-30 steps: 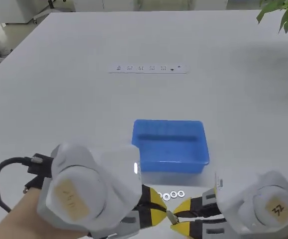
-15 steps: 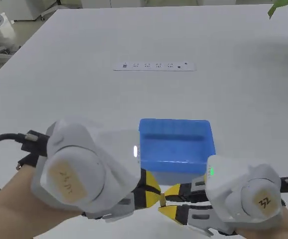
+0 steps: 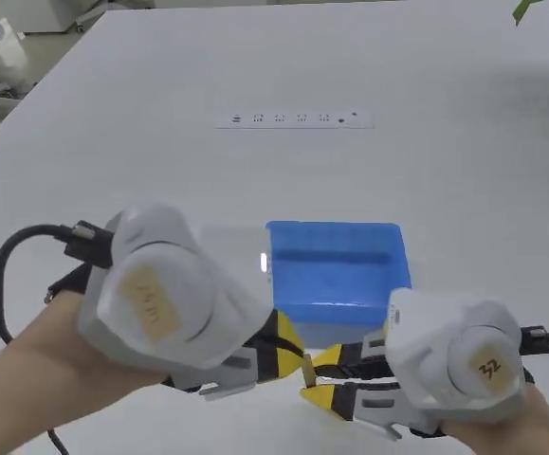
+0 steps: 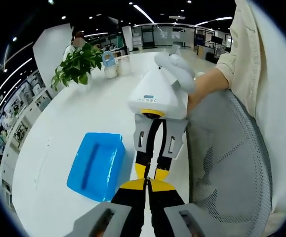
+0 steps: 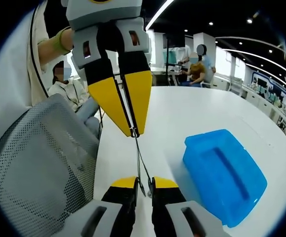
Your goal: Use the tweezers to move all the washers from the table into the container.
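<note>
Just on the near side of the blue container, the tweezers stretch between both grippers. The left gripper pinches one end with its jaws pressed together, and the right gripper clamps the other with its jaws narrow. The container rests on the white table.

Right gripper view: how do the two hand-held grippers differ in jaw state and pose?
The left hand-held gripper points down from the top of the view, while the right hand-held gripper rises from the bottom. The left one's jaws meet at the tips, pinching one end of the tweezers. The right one's jaws show a narrow gap with the tweezers in it. Shared: yellow-tipped jaws, both on the tweezers.
</note>
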Demonstrator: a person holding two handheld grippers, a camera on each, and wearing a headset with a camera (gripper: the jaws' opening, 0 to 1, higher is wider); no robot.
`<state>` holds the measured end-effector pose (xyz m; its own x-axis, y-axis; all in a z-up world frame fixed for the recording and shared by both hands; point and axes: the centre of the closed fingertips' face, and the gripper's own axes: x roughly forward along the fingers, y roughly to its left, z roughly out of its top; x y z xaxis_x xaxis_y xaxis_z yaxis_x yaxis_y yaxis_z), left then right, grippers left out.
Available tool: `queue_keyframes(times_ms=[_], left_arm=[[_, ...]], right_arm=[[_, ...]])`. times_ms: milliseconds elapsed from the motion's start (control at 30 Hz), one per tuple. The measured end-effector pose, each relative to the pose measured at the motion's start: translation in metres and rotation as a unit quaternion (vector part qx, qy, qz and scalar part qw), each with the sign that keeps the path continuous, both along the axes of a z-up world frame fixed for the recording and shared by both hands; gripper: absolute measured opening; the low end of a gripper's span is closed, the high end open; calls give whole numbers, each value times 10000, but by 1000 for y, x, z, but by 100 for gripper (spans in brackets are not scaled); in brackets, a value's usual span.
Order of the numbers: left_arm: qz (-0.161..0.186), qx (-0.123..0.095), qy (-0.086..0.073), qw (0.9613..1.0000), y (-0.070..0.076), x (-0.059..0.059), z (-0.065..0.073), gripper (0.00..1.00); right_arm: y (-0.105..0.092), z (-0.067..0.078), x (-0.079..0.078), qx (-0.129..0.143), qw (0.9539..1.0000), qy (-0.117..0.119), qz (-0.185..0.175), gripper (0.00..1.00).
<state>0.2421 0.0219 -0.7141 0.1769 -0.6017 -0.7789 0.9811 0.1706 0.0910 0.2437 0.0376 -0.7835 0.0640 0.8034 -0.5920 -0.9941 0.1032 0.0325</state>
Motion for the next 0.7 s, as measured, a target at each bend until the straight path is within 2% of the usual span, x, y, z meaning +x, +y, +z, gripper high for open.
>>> queue_keyframes(times_ms=[67, 133, 233, 300, 400, 500, 633, 667, 700], left_arm=[[-29, -3, -5, 10000, -1, 0, 0, 0], [-48, 64, -43, 10000, 1, 1, -3, 0], [-47, 52, -26, 10000, 2, 2, -3, 0], [-8, 46, 68, 10000, 3, 4, -5, 0], [-25, 101, 98, 9999, 6, 5, -8, 0], [-138, 139, 124, 9997, 5, 3, -8, 0], [-118, 75, 153, 9998, 0, 5, -8, 0], [-88, 27, 114, 9999, -1, 6, -8, 0], [-58, -63, 121, 9999, -4, 6, -6, 5]], right_arm=[[1, 4, 2, 44, 10000, -13, -21, 7], [3, 3, 2, 92, 10000, 9, -24, 6], [4, 2, 2, 128, 9999, 61, -70, 6], [4, 3, 2, 122, 9999, 74, -71, 6], [5, 6, 2, 139, 9998, 101, -84, 9], [9, 11, 2, 265, 9995, 143, -77, 12], [9, 10, 4, 234, 9997, 9, 2, 4], [8, 9, 4, 246, 9996, 141, -53, 4], [7, 8, 4, 251, 9995, 169, -55, 4]])
